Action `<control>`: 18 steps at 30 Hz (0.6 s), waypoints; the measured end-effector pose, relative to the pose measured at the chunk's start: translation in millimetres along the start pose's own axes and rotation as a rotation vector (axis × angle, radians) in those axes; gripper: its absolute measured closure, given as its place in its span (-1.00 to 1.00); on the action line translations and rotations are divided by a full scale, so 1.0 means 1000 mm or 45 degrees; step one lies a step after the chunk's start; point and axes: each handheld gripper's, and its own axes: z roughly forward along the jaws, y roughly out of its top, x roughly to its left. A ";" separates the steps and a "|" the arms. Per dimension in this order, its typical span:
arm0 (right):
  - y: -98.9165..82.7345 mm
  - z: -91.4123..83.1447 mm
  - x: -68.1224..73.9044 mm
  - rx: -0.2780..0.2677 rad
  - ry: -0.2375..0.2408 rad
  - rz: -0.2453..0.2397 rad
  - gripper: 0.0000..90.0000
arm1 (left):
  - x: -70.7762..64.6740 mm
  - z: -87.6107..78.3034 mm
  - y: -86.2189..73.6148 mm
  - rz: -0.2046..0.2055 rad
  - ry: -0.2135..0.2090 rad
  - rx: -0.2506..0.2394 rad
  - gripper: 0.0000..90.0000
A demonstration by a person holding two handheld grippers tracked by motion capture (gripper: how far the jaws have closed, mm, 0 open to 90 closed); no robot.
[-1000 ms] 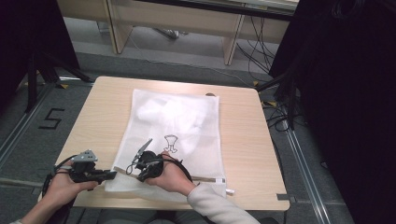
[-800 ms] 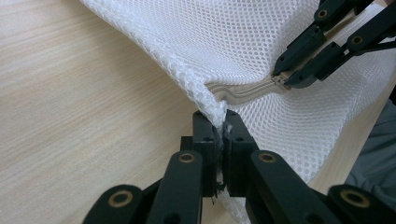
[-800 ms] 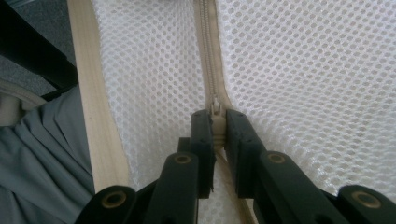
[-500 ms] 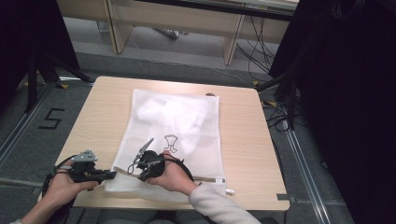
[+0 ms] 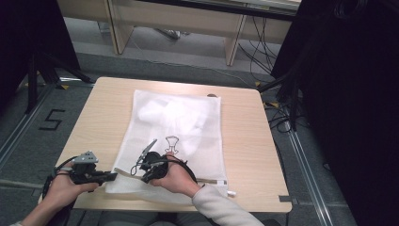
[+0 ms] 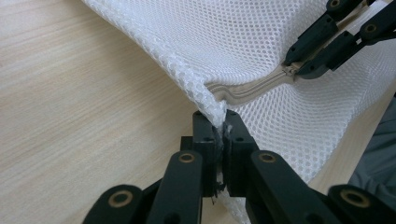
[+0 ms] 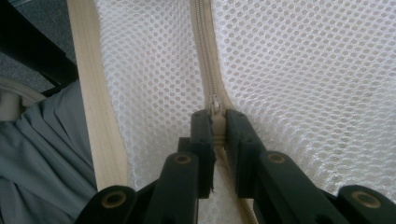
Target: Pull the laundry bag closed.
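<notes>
1. Left hand-held gripper (image 6: 219,133): jaws clamped on the corner edge of the white mesh bag (image 5: 179,127).
2. Right hand-held gripper (image 7: 215,122): jaws clamped on the bag's zipper pull (image 7: 214,105).
3. Bag lies flat on the wooden surface (image 5: 249,141), near its front edge, with white contents inside.

The setting is a lab or recording bay rather than a home. A plain wooden table (image 5: 244,141) stands on grey carpet between floor rails (image 5: 308,188). A taped numeral "5" (image 5: 51,119) marks the floor at left. Black curtains (image 5: 348,94) hang at right; loose cables (image 5: 277,113) trail beside them.
</notes>
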 end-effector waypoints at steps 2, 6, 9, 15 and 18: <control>0.000 -0.001 0.000 -0.001 0.000 0.009 0.83 | 0.000 0.000 0.000 0.000 -0.001 0.004 0.89; -0.001 -0.002 -0.001 -0.002 0.003 -0.005 0.83 | 0.000 0.001 -0.001 -0.002 0.007 -0.019 0.89; -0.002 -0.003 -0.001 -0.003 -0.004 0.021 0.83 | 0.000 0.001 0.000 -0.001 0.009 -0.015 0.89; -0.004 -0.005 -0.001 0.005 -0.005 0.004 0.83 | 0.000 0.000 0.000 -0.002 0.006 -0.014 0.89; -0.004 -0.005 -0.001 0.005 -0.005 0.005 0.83 | -0.001 0.001 0.000 -0.002 0.010 -0.018 0.89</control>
